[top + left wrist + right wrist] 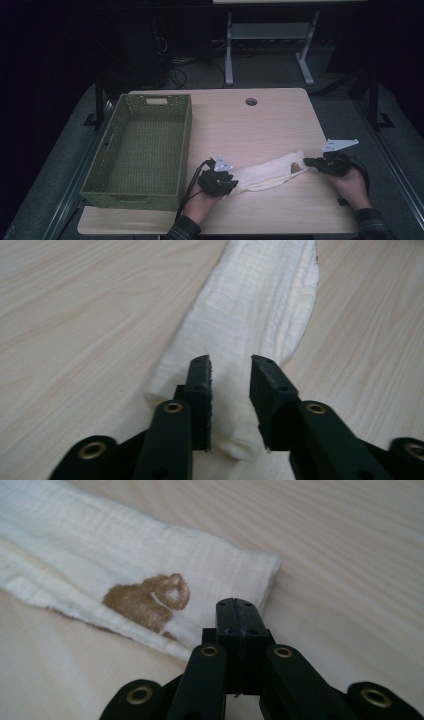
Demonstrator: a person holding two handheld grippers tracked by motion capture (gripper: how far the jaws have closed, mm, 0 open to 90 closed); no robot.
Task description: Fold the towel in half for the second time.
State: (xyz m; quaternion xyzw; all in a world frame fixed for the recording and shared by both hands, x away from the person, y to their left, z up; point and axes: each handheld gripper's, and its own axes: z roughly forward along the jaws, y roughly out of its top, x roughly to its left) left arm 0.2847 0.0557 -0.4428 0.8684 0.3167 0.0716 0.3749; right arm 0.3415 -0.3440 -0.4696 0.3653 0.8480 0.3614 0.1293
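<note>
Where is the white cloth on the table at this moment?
In the high view the white cloth lies on the near part of the table, stretched between the left hand-held gripper and the right hand-held gripper, right of the green basket.

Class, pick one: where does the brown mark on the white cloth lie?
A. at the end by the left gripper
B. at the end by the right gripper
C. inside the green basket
B: the brown mark sits on the white cloth beside the right gripper.
</note>
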